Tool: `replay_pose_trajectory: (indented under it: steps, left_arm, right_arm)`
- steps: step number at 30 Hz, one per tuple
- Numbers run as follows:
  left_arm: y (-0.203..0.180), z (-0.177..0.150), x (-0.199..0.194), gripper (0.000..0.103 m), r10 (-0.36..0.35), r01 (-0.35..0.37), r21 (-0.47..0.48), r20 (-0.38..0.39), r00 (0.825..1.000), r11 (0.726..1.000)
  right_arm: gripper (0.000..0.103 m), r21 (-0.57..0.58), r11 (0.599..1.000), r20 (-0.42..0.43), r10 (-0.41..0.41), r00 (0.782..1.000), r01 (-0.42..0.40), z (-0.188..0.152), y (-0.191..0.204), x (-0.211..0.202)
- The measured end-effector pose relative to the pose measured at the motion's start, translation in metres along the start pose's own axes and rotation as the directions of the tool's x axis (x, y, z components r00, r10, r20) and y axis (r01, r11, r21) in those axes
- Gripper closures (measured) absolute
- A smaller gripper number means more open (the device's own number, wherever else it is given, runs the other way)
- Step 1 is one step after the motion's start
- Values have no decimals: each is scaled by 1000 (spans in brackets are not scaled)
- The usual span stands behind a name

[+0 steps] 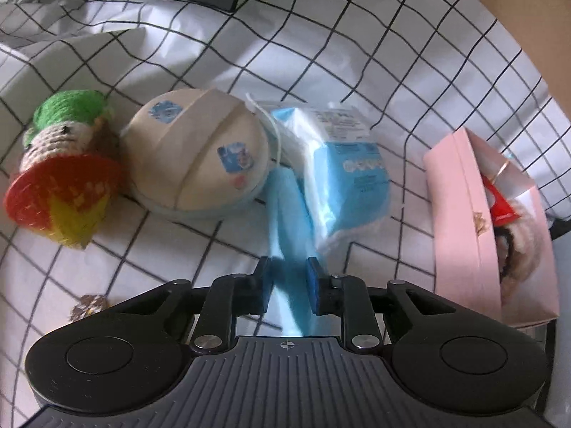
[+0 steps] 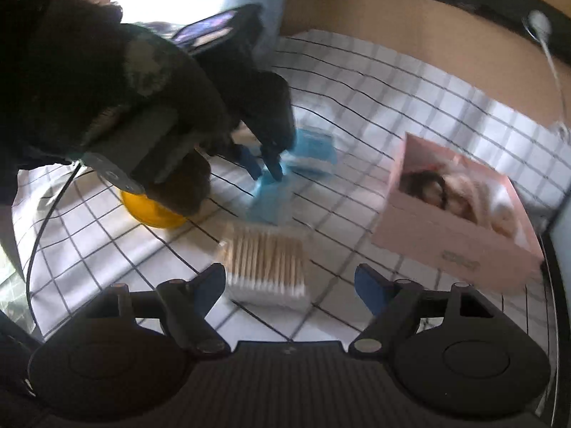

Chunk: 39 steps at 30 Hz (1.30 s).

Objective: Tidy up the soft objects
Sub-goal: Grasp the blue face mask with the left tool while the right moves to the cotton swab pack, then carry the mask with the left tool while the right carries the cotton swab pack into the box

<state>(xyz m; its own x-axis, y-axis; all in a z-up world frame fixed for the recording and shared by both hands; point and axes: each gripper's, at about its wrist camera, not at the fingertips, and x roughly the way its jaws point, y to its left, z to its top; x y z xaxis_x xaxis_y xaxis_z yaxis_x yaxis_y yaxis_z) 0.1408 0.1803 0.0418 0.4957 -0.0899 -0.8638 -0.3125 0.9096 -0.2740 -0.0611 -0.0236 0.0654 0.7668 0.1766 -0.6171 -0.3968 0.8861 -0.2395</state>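
The light-blue packet lies mid-cloth between the left gripper pads, which stand slightly apart and seem not to press it; it could snag on a pad and drag out of line with the blue-and-white pack. The right gripper gapes empty over the cotton swabs. The checked cloth is wrinkled; the pink box sits near its right edge

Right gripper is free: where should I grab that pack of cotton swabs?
Grip the pack of cotton swabs across its short width, mid-length. It lies flat just ahead of the open right gripper, so come straight down from above with the fingers straddling its long sides, probably.
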Motion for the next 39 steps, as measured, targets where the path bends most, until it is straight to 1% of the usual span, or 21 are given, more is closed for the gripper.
replay_pose_trajectory:
  steps: [3,5,6,8,10,13,15,16,18,20,22,23,24,25,26,28,29,31,35,37,39]
  left_arm:
    - [3,-5,-3,79,-4,4,-9,-24,1000,1000]
    - [4,-2,-2,78,1,-3,-51,-31,1000,999]
    - [3,1,0,77,1,-3,-72,-32,999,997]
    - [-5,4,4,74,13,-15,-76,-31,999,997]
    - [-19,6,8,67,39,-40,-35,-25,999,999]
    - [-37,5,12,50,78,-78,19,-15,997,997]
    - [-46,4,15,33,85,-85,32,-13,996,996]
    - [-50,4,17,29,90,-89,40,-12,996,995]
    - [-57,3,21,15,95,-94,39,-12,995,995]
    - [-63,3,25,10,101,-101,39,-12,995,994]
    - [-68,1,27,13,117,-117,70,-4,993,991]
    - [-69,-2,26,24,126,-126,90,6,992,988]
    - [-69,-5,23,59,137,-139,106,23,990,985]
    - [-67,-6,19,91,144,-148,116,46,989,982]
    - [-63,-8,17,90,128,-134,117,54,990,984]
    - [-47,-13,12,92,56,-60,91,53,997,994]
    - [-43,-17,10,92,40,-46,103,60,997,994]
    - [-36,-25,2,92,31,-42,147,72,997,988]
    - [-14,-35,-39,93,-53,35,158,117,992,987]
    - [-5,-39,-68,93,-85,55,193,153,985,980]
    - [4,-45,-96,93,-110,66,233,181,977,970]
  right_arm:
    - [23,-8,1000,13,1,1000,0,1,2,3]
    - [23,15,1000,8,7,1000,-7,-1,-2,5]
    - [23,24,1000,6,9,1000,-9,-2,-4,5]
    - [23,38,999,9,6,1000,-6,-6,-8,4]
    - [23,50,999,14,-3,1000,2,-10,-14,3]
    - [23,78,997,12,-13,1000,12,-17,-23,1]
    - [23,99,995,9,-14,1000,13,-23,-29,1]
    - [23,107,994,5,-15,1000,14,-25,-32,2]
    - [23,118,993,-4,-21,1000,21,-30,-36,2]
    - [23,122,992,-9,-28,1000,29,-33,-39,2]
    - [23,122,992,-7,-32,999,33,-36,-42,0]
    - [23,120,992,-1,-32,999,32,-36,-44,-1]
    - [23,118,993,7,-28,1000,27,-36,-45,-1]
    - [23,116,993,16,-20,1000,18,-36,-45,-2]
    - [23,115,993,26,-9,1000,5,-35,-46,-3]
    - [23,117,993,41,29,999,-33,-30,-45,-2]
    - [23,114,992,46,54,997,-59,-26,-42,0]
    - [23,86,992,49,91,995,-95,-18,-34,6]
    - [23,10,992,25,129,991,-129,-4,-11,31]
    - [23,16,991,-8,132,991,-132,2,-6,48]
    - [22,31,994,-49,107,993,-105,5,-2,64]
